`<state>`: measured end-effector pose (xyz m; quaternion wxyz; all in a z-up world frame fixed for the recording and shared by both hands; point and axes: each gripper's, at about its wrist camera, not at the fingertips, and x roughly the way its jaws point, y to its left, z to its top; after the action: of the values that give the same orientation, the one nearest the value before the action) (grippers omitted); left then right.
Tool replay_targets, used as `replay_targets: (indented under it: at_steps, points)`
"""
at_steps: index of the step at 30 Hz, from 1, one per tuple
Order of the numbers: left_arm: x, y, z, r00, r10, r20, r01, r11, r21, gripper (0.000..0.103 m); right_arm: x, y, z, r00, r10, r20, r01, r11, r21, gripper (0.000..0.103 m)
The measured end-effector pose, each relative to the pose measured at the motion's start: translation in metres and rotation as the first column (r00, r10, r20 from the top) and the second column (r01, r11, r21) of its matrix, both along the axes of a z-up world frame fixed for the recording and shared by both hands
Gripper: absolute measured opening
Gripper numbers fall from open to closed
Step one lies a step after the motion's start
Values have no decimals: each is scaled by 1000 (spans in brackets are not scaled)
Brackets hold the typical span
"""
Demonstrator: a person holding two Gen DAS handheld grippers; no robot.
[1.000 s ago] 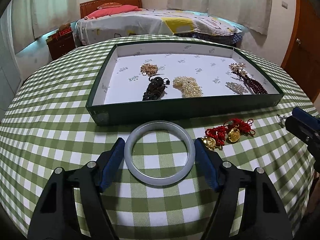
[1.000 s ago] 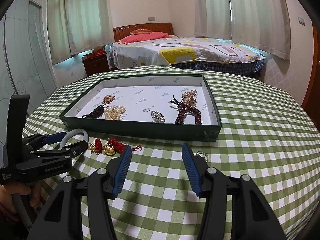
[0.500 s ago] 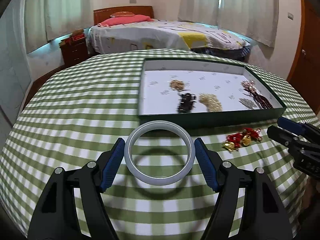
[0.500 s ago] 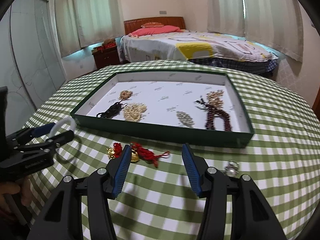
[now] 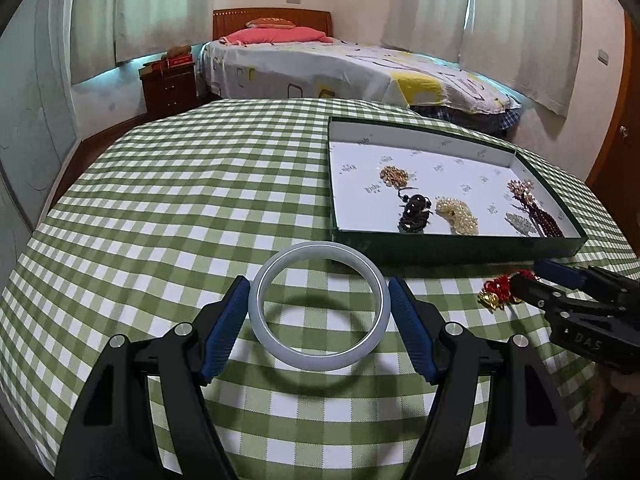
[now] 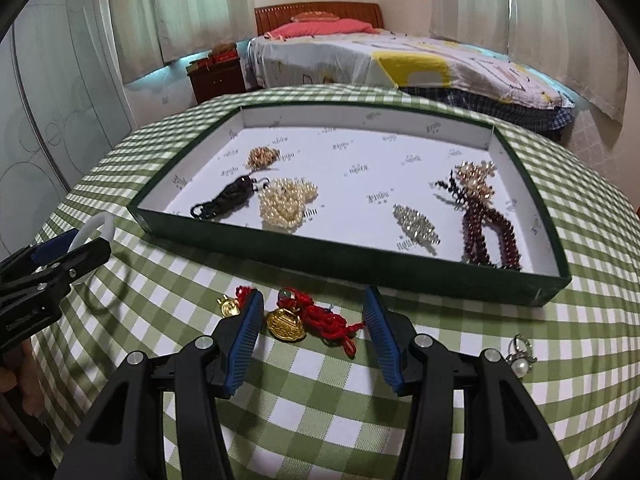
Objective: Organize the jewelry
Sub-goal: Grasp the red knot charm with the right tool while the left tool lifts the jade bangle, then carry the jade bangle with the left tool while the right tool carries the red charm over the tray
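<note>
The pale bangle (image 5: 319,306) has come up off the tabletop (image 5: 180,200), clamped in my left tool (image 5: 319,320), left of the green tray (image 5: 456,246). My right tool (image 6: 314,336) now straddles the red-corded charm (image 6: 308,318), jaws apart; both go in next.

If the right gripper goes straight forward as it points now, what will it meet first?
Probably the red-corded gold charm, lying on the tablecloth between the open jaws of the right gripper. Beyond it stands the near wall of the green tray. Depth is uncertain.
</note>
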<state>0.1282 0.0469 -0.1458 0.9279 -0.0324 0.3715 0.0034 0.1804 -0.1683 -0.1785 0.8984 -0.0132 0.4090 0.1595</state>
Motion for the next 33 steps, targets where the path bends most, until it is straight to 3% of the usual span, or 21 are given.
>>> replay_targets:
  at_steps: [7,9,19,33]
  points:
    - [0,-7,-2,1000,-18,-5,18,1000,1,69,-4,-5,-2,1000,13,-14,-13,1000,-12,20]
    - [-1,-9,-2,1000,-24,-4,24,1000,3,69,-7,-9,-2,1000,14,-13,-14,1000,-9,17]
    - [-6,-23,4,998,-60,19,60,998,4,69,-22,-20,5,1000,-6,28,7,1000,-9,16]
    - [-7,-41,36,990,-107,95,109,994,-20,69,-31,-31,45,990,-30,136,26,999,36,16]
